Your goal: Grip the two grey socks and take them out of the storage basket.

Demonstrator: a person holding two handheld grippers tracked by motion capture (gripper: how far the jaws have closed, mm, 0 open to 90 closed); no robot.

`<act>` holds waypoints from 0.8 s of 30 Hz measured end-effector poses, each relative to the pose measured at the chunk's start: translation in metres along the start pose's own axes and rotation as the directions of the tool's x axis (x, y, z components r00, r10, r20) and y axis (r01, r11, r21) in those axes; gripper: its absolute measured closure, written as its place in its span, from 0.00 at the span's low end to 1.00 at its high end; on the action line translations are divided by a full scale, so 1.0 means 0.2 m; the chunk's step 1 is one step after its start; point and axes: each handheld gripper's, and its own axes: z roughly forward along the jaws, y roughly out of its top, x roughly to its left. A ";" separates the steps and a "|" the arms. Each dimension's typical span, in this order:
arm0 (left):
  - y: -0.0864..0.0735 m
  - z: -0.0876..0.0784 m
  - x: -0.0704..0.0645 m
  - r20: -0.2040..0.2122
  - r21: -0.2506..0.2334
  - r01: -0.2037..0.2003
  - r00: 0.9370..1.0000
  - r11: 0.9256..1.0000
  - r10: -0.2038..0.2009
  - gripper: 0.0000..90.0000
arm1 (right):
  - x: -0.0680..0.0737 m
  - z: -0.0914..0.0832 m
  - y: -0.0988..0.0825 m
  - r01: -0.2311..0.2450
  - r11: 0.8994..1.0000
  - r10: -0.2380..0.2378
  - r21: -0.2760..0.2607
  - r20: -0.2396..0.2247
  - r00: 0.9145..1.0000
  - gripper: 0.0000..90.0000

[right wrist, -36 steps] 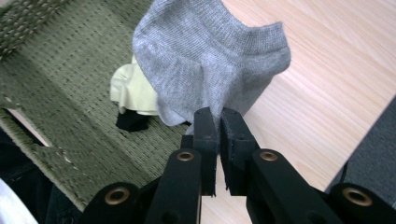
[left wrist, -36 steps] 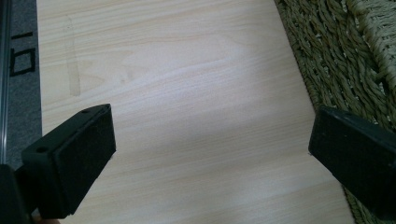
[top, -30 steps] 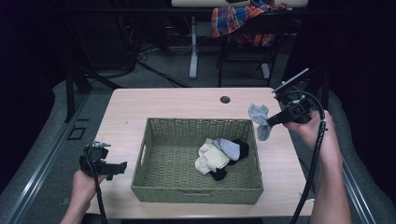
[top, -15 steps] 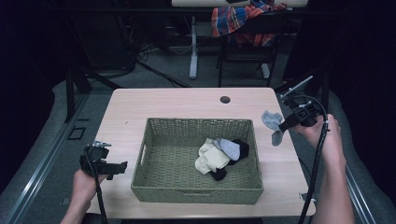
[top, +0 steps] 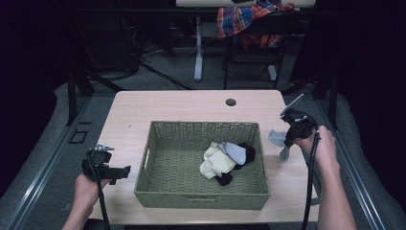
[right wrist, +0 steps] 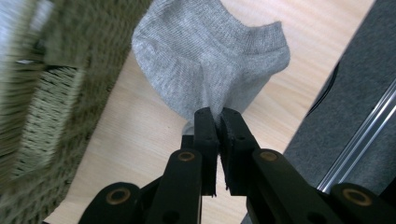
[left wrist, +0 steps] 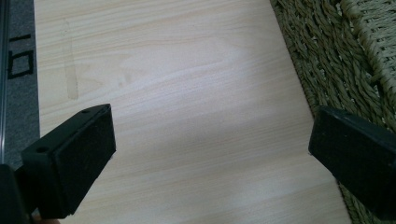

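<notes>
At the table's right edge, just beside the wicker basket, the right gripper pinched a grey sock tight between its jaws, sock hanging over the tabletop and clear of the basket wall. Inside the basket lay a pile of socks: cream, grey, black. At the front left corner, the left gripper sat low over bare wood, jaws spread wide, nothing between them, basket wall near its right jaw.

Basket blurred, cut off at left
</notes>
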 end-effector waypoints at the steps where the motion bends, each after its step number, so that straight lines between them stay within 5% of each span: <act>1: 0.00 0.00 0.00 0.001 0.001 0.001 1.000 1.000 -0.001 0.01 | -0.01 0.02 0.00 0.003 1.000 -0.003 0.017 -0.006 1.000 0.96; 11: 0.00 0.00 0.00 0.000 -0.002 0.002 1.000 1.000 -0.002 0.01 | 0.01 0.17 0.03 0.022 0.998 -0.020 0.067 -0.026 0.999 0.93; 18: 0.00 -0.01 0.00 0.000 -0.004 -0.001 1.000 1.000 0.001 0.01 | 0.01 0.10 0.03 0.018 1.000 -0.018 0.021 -0.018 1.000 0.61; 24: 0.00 0.00 0.01 0.000 -0.006 0.003 1.000 1.000 -0.003 0.01 | 0.02 -0.03 0.01 0.004 0.997 -0.005 -0.074 -0.014 1.000 0.38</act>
